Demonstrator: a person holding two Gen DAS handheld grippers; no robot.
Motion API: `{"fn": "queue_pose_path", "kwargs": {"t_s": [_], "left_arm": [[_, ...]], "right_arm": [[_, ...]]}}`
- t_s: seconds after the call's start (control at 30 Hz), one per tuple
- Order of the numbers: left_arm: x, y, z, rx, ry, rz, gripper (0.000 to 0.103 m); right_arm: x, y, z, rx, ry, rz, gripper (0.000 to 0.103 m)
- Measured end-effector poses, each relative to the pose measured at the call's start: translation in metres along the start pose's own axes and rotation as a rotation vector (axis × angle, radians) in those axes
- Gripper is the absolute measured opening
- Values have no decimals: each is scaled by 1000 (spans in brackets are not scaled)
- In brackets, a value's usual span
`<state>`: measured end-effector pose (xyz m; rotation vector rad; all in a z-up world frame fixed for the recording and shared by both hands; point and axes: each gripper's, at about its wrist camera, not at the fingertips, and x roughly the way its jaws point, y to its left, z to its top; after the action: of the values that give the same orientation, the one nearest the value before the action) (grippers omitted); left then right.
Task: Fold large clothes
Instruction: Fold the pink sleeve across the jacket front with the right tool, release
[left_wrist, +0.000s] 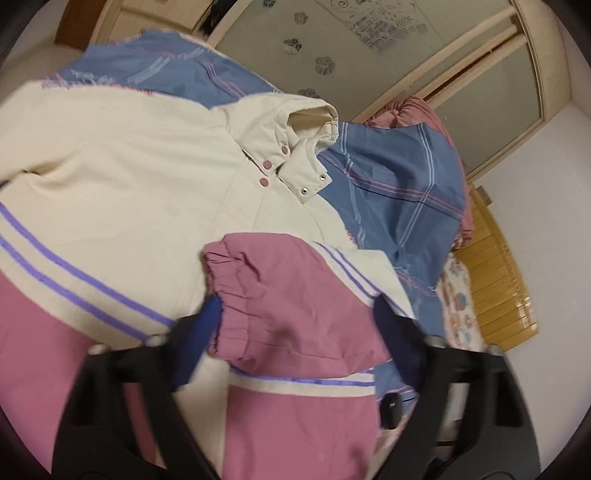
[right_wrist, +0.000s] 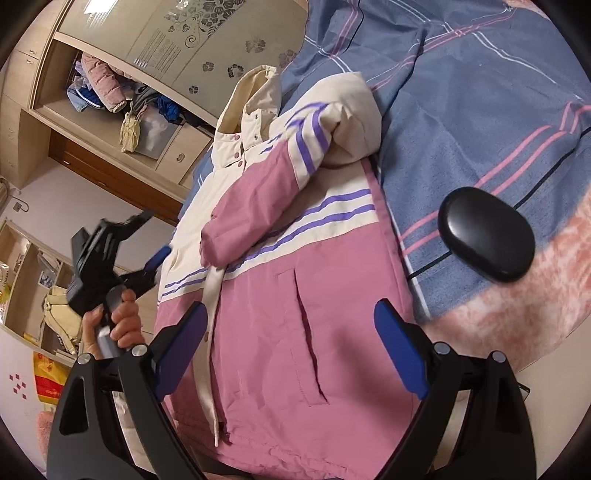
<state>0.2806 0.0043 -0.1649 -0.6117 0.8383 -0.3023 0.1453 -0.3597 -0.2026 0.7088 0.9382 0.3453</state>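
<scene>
A cream and pink jacket with purple stripes lies flat on the bed, collar away from me. One sleeve is folded across its chest, and its pink cuff shows in the left wrist view. My left gripper is open, its jaws either side of that cuff, just above it, holding nothing. It also shows in the right wrist view, held in a hand beside the jacket. My right gripper is open and empty above the jacket's pink lower front.
The bed has a blue plaid sheet. A black oval case lies on the sheet right of the jacket. A wardrobe with piled clothes stands past the bed. A wooden headboard is at the right.
</scene>
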Motion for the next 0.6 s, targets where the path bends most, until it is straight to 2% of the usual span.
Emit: {"fn": "queue_pose_path", "kwargs": {"t_s": [0.07, 0.13, 0.27, 0.3, 0.37, 0.4, 0.43, 0.5, 0.6], "left_arm": [[-1, -8, -13, 46, 43, -26, 91], [6, -9, -24, 32, 112, -39, 91], [36, -1, -36, -78, 246, -110, 91], [43, 1, -35, -102, 263, -116, 91], [57, 5, -33, -145, 267, -143, 84], [63, 9, -28, -165, 258, -159, 48], [68, 13, -24, -175, 260, -155, 1], [73, 25, -14, -196, 235, -69, 0], [58, 44, 11, -185, 79, 51, 0]], "right_arm": [[3, -1, 1, 10, 9, 5, 92], [8, -1, 0, 19, 22, 15, 92], [13, 9, -3, -16, 40, 12, 92], [13, 13, -4, -31, 39, 4, 92], [10, 19, -6, -62, 29, -14, 92], [8, 23, -7, -81, 22, -29, 92], [6, 25, -9, -99, 15, -43, 92], [2, 30, -12, -140, -5, -83, 92], [1, 31, -14, -171, -21, -121, 92]]}}
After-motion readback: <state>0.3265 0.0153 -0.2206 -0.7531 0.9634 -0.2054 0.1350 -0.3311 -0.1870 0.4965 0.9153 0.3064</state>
